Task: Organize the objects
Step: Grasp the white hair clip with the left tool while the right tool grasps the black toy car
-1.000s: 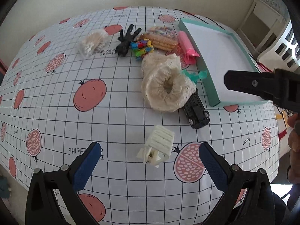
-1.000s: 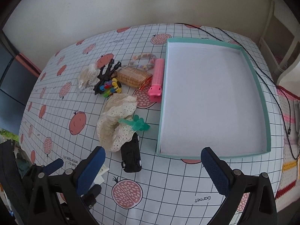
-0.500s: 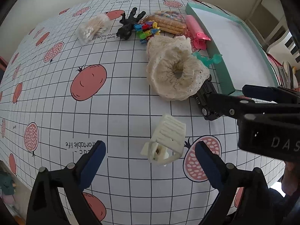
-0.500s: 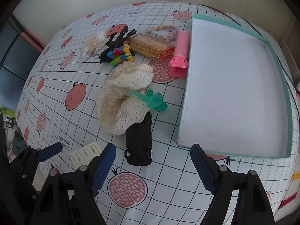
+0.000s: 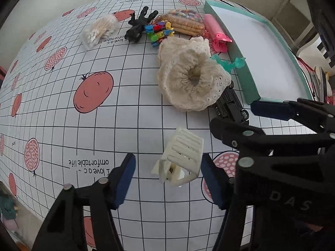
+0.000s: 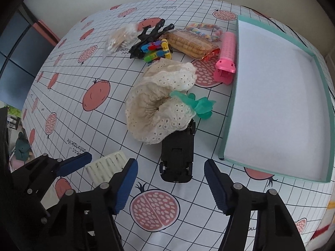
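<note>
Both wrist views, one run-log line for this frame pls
left tongs: open, straddling cream hair claw | right tongs: open, over black toy car | teal tray: holds nothing

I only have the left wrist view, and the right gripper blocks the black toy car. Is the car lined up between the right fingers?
Observer: Yes. In the right wrist view the near end of the toy car lies between the open fingers of the right gripper, untouched.
Operator: Which way up is it?
Observer: Apparently underside up, with its far end tucked under the lace scrunchie.
Operator: Anything in the tray's near corner?
Observer: No, the teal tray is bare throughout.
</note>
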`<move>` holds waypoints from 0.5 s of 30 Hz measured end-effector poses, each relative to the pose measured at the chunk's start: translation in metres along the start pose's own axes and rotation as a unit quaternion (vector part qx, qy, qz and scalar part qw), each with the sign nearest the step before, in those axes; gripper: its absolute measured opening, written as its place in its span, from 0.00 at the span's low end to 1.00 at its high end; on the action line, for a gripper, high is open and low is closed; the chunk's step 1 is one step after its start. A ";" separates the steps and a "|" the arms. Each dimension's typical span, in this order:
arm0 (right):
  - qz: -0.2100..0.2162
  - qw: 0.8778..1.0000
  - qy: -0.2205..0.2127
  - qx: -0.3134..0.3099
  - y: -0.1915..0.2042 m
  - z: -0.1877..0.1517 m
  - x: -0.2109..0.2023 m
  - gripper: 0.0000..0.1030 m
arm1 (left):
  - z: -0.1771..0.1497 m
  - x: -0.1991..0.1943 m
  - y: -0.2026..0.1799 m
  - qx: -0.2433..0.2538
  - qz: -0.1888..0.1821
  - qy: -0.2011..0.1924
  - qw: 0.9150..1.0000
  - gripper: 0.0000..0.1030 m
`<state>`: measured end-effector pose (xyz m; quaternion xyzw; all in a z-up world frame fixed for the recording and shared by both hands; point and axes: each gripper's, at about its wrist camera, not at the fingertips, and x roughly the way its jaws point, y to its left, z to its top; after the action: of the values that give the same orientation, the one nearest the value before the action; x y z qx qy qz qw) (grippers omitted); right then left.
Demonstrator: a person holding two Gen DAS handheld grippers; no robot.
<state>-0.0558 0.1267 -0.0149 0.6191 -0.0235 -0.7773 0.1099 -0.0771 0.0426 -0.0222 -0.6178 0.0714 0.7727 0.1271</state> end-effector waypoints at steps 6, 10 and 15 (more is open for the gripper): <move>-0.014 1.000 0.009 -0.004 0.002 0.002 0.011 0.63 | 0.005 0.006 0.001 -0.005 -0.001 0.007 1.000 0.54; -0.017 1.000 0.014 -0.007 0.004 0.004 0.016 0.59 | 0.010 0.011 0.001 -0.007 -0.001 0.012 1.000 0.49; -0.021 1.000 0.015 -0.009 0.005 0.007 0.018 0.51 | 0.016 0.013 -0.001 -0.004 -0.007 0.012 1.000 0.39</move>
<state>-0.0658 0.1176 -0.0292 0.6301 -0.0013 -0.7701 0.0993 -0.0942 0.0493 -0.0317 -0.6277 0.0650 0.7649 0.1292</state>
